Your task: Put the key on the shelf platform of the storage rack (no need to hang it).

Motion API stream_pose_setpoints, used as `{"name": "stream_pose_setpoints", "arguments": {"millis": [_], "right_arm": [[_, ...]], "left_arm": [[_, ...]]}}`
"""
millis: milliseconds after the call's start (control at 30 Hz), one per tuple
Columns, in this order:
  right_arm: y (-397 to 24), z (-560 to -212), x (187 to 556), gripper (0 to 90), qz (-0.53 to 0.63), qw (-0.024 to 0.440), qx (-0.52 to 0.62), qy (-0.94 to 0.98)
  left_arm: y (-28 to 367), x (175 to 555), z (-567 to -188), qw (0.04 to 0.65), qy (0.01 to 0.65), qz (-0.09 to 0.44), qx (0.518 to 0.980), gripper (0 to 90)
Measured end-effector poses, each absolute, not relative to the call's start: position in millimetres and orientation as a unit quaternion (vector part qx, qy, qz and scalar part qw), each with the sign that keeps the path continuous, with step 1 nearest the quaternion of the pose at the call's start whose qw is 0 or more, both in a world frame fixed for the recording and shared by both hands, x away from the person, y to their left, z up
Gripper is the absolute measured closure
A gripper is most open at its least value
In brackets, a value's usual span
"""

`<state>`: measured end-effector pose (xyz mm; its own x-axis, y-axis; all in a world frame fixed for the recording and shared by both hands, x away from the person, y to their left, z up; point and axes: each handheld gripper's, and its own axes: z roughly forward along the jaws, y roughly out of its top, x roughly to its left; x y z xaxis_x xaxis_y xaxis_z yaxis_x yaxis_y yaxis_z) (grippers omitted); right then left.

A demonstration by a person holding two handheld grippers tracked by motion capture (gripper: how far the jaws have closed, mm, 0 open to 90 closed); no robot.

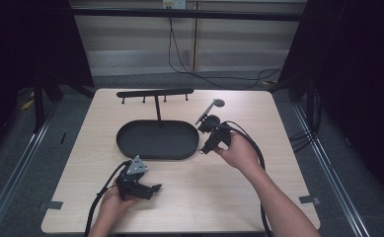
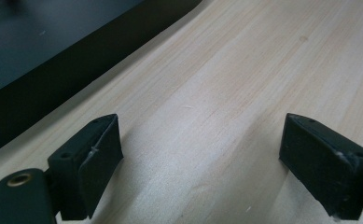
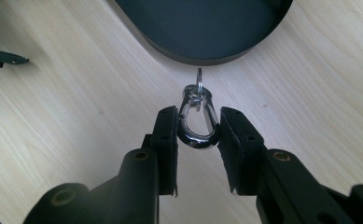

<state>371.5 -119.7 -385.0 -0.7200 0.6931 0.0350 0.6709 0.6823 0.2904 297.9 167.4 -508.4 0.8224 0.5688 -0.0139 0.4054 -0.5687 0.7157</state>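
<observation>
**Snap hook held beside the oval tray**

A silver snap hook (image 3: pixel 197 122) is gripped between the two black jaws of the right gripper (image 3: pixel 197 128), which are drawn in narrow and pressed against the hook's two long sides. A small split ring (image 3: pixel 199 79) is attached at the hook's far end and is pointed toward the black oval tray (image 3: pixel 202 51). In the high view the right gripper (image 1: pixel 205 149) is seen just beside the tray's right end (image 1: pixel 192 148), held by the person's right hand (image 1: pixel 240 152), with the hook carried above the light wooden table (image 1: pixel 258 113) rather than laid on it.

The left gripper (image 1: pixel 155 188) is held low over the near part of the table by the left hand (image 1: pixel 111 205), well apart from the hook. Its jaws are spread wide, and nothing but bare wood is seen between them (image 2: pixel 202 154); the tray's dark wall (image 2: pixel 53 88) is seen beyond them in the left gripper view.

A black T-shaped stand (image 1: pixel 156 94) with small pegs under its crossbar is planted at the tray's far edge. A grey, round-headed object (image 1: pixel 210 109) that cannot be identified is lying on the table just beyond the right gripper.
</observation>
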Motion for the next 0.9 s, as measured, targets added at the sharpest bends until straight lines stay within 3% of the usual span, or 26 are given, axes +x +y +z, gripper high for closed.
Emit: {"name": "stream_pose_setpoints", "arguments": {"millis": [900], "right_arm": [[-96,-380,394,68.2,0.135,0.053,0.366,0.919]], "left_arm": [[168,298,-508,0.373,0.276,0.108,0.879,12.5]]}}
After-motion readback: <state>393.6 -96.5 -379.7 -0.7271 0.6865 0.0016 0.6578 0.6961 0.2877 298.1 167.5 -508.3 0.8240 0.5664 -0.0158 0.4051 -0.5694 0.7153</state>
